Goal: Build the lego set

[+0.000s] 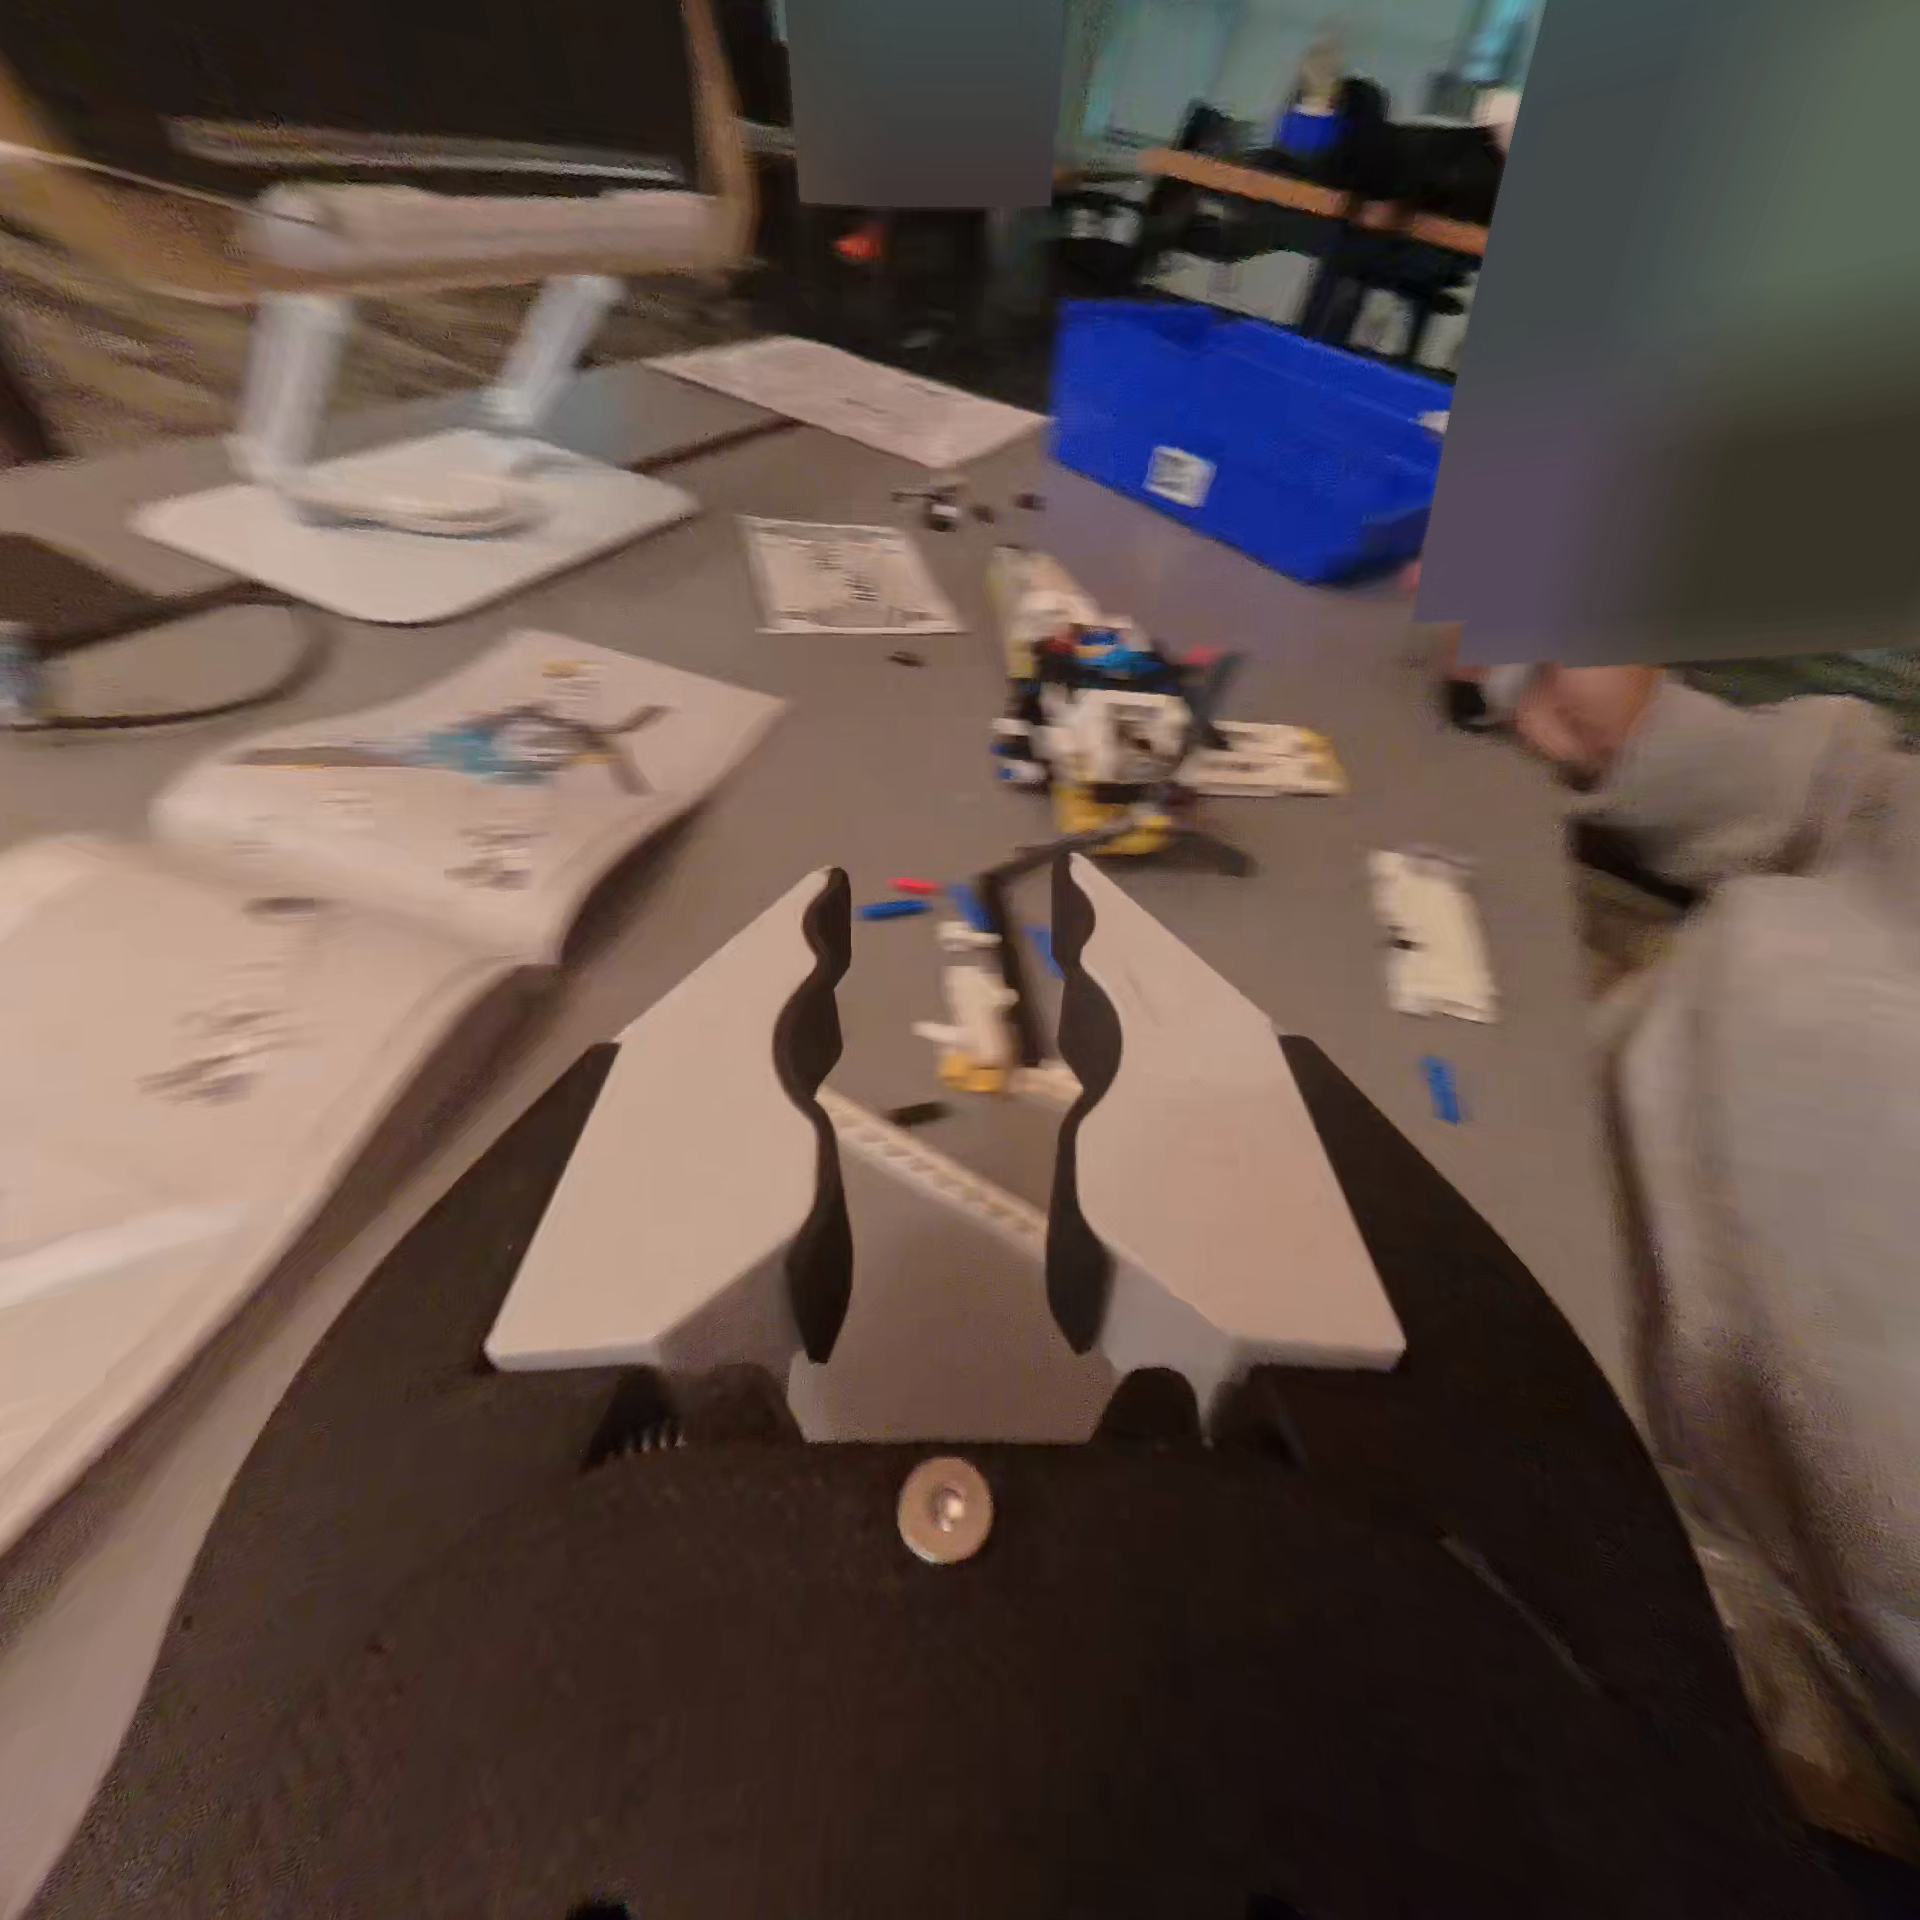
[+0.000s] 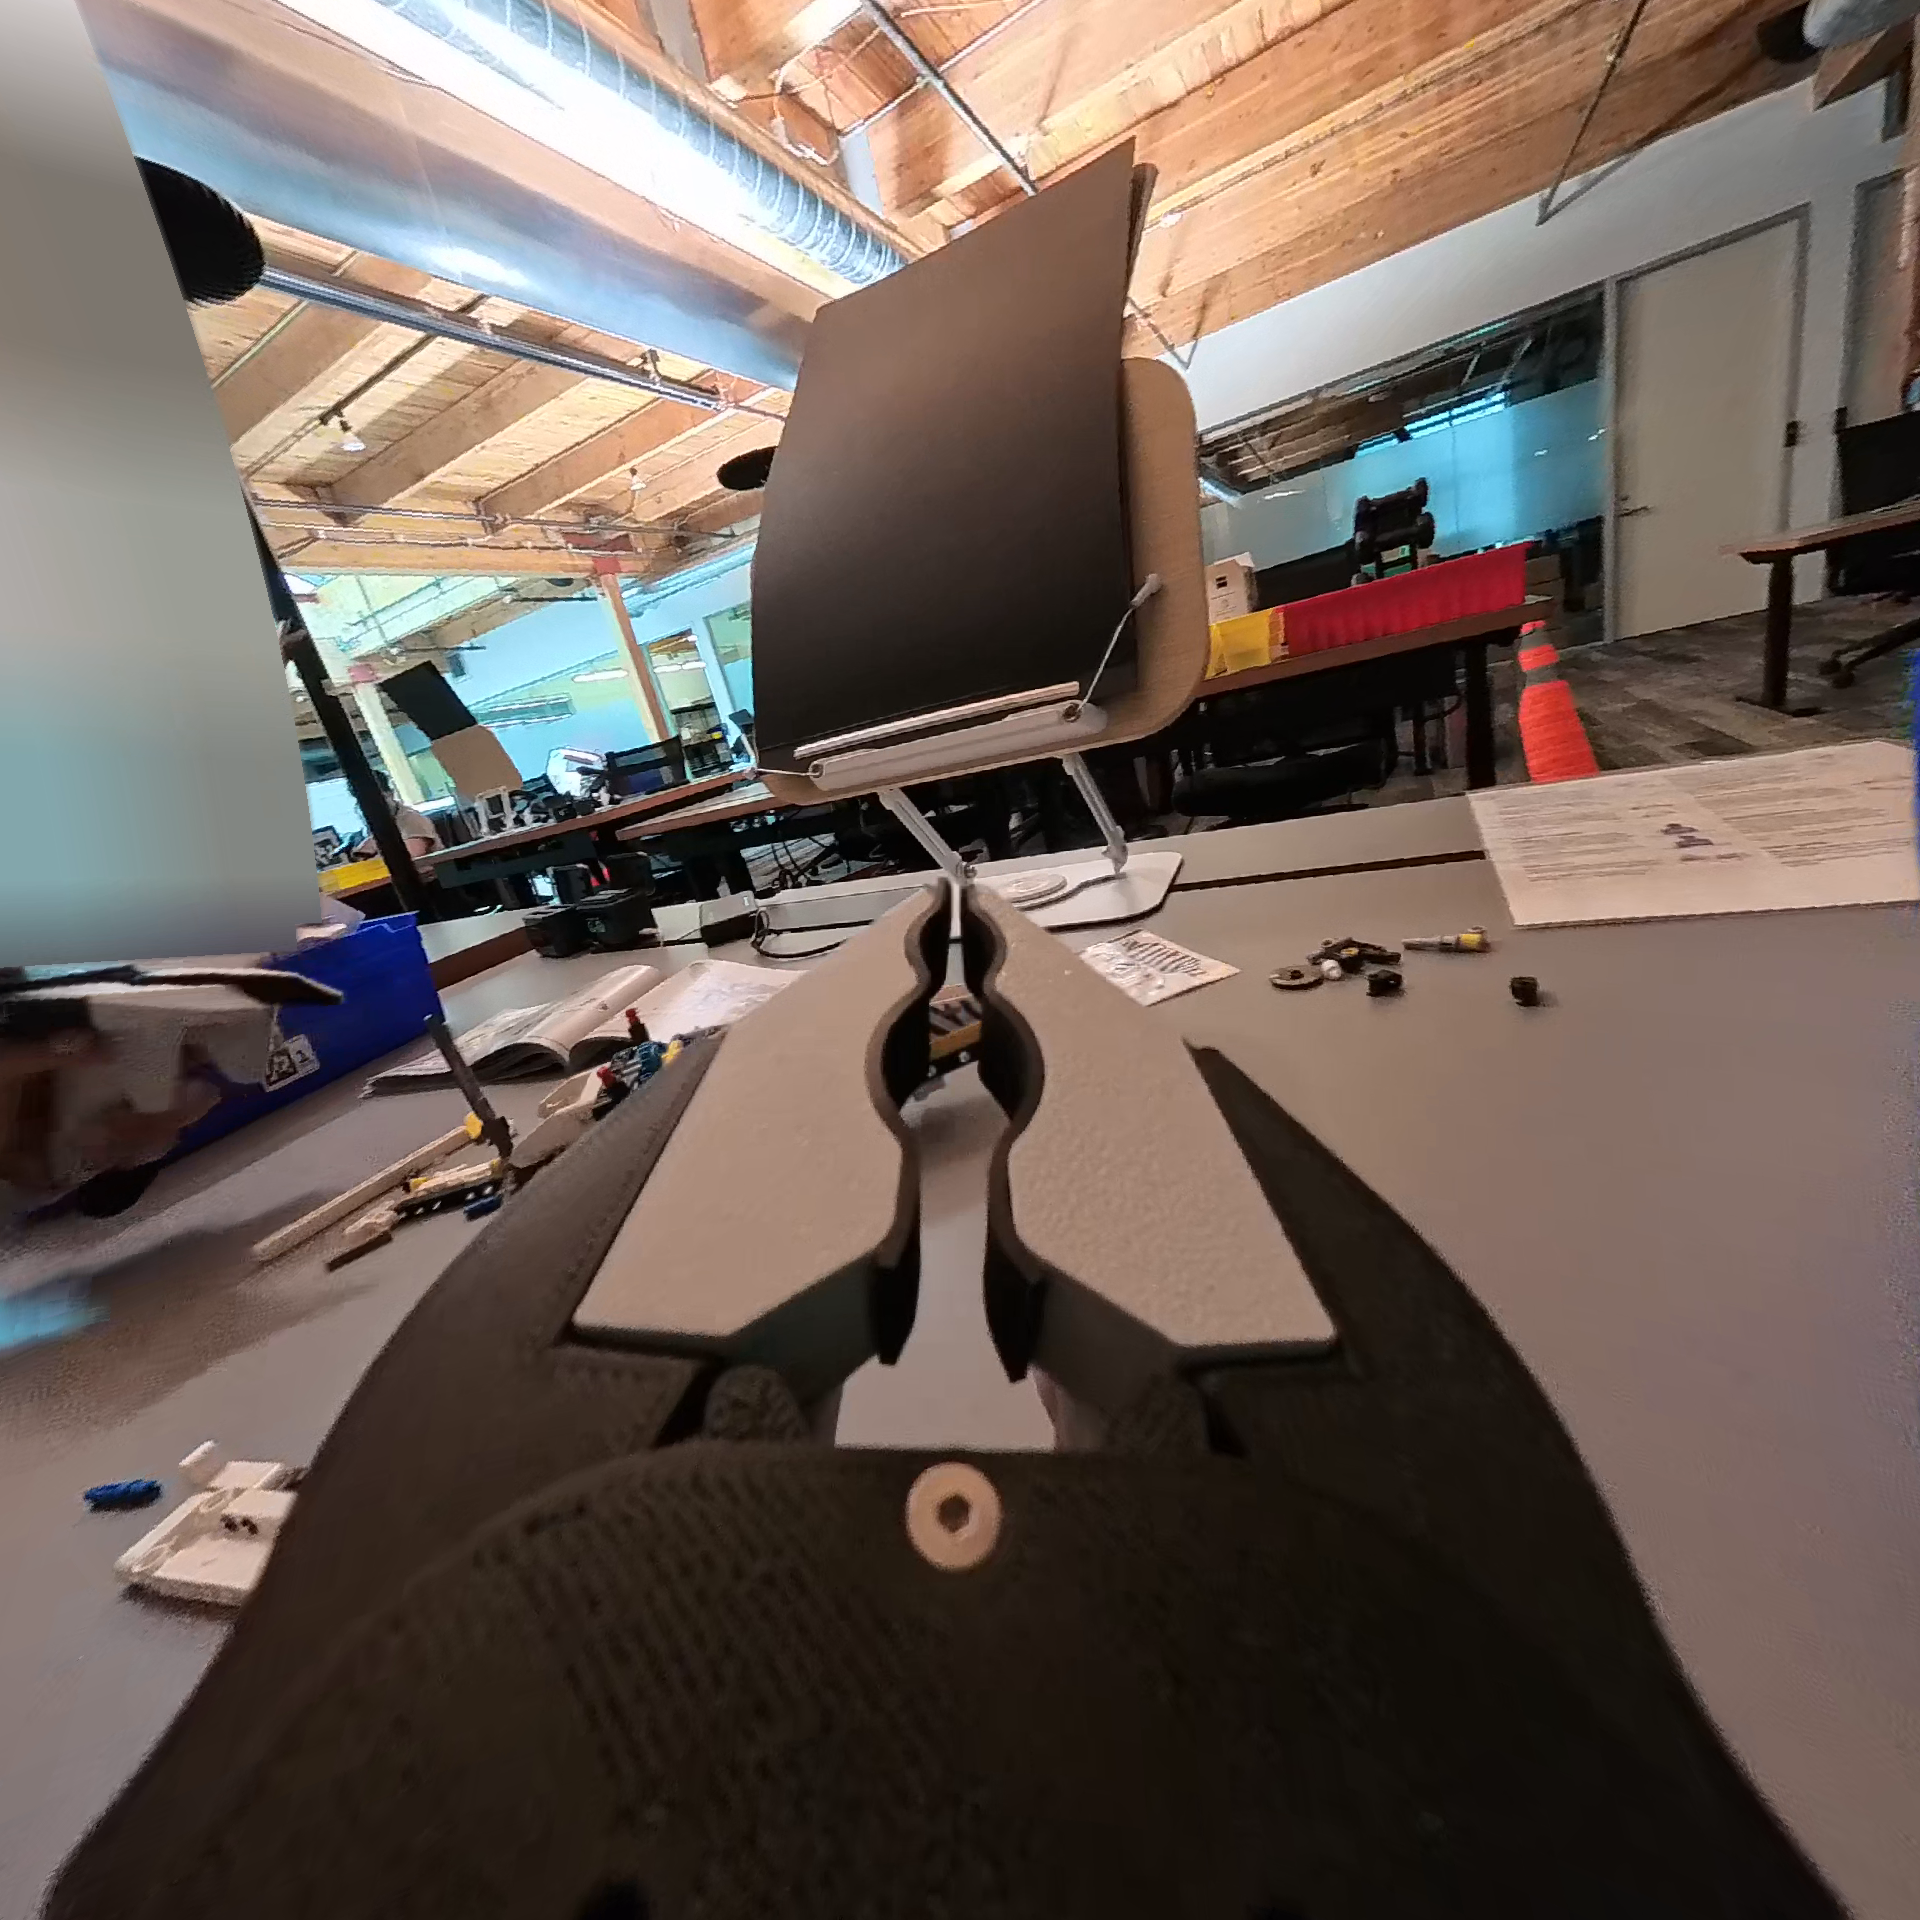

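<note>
My left gripper (image 1: 951, 883) hangs wide and empty, my right gripper (image 2: 958, 899) nearly closed on nothing; reaching carelessly could scatter the loose lego pieces (image 1: 982, 997) across the desk (image 1: 883, 727).

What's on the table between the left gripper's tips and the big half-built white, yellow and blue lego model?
In the left wrist view, a small white-and-yellow lego piece with a black bent beam and loose blue and red pins lie between the left gripper and the model.
</note>
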Motion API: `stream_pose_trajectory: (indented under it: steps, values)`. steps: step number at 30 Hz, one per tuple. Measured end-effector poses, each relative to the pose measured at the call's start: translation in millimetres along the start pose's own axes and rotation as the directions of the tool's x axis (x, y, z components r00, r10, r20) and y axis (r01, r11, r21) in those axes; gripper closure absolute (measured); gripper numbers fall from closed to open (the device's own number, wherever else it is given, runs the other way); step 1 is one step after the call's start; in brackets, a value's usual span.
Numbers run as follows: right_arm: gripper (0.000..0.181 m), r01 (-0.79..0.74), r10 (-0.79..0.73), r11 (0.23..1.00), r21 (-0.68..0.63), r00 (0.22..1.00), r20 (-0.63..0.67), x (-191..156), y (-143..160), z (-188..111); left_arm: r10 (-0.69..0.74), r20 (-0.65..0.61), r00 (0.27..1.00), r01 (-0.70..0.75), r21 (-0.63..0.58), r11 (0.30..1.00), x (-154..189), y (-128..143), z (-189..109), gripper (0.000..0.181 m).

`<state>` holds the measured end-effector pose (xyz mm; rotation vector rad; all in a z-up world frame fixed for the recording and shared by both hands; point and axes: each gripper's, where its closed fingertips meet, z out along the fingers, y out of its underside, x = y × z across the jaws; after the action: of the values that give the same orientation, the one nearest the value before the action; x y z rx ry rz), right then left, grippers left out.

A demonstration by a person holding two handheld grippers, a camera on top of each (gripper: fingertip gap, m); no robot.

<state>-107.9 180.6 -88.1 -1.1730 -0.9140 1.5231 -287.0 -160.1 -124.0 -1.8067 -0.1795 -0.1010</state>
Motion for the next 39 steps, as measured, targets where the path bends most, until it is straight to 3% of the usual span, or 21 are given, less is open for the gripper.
stream_pose_trajectory:
  steps: [3,5,7,21,27,30,39]
  values:
    - [0.181,0.001,-0.001,1.0,-0.002,1.0,0.019,-4,1,0,0.066,-0.014,0.998,-0.067,-0.163,0.984,32,26,19,0.143]
    - [0.181,-0.012,0.012,1.0,-0.01,0.999,0.035,-7,2,0,0.086,0.025,0.996,-0.072,-0.354,0.932,31,54,25,0.143]
    - [0.181,-0.026,0.027,1.0,-0.012,0.999,0.047,-8,2,-1,0.066,0.035,0.997,-0.044,-0.434,0.9,31,67,29,0.149]
    - [0.181,0.007,-0.008,1.0,0.019,0.998,0.063,-14,-3,-6,0.013,0.049,0.999,0.015,-0.53,0.848,31,99,43,0.148]
    - [0.181,-0.003,0.001,1.0,0.029,0.998,0.06,-12,-4,-7,0.005,0.053,0.999,0.024,-0.526,0.85,31,100,42,0.159]
    - [0.18,-0.003,0.002,1.0,0.028,0.998,0.058,-11,-4,-7,0.007,0.076,0.997,0.032,-0.493,0.869,26,93,39,0.173]
    - [0.18,-0.001,0.0,1.0,0.027,0.998,0.056,-11,-4,-6,-0.021,0.088,0.996,0.057,-0.441,0.895,25,84,33,0.174]
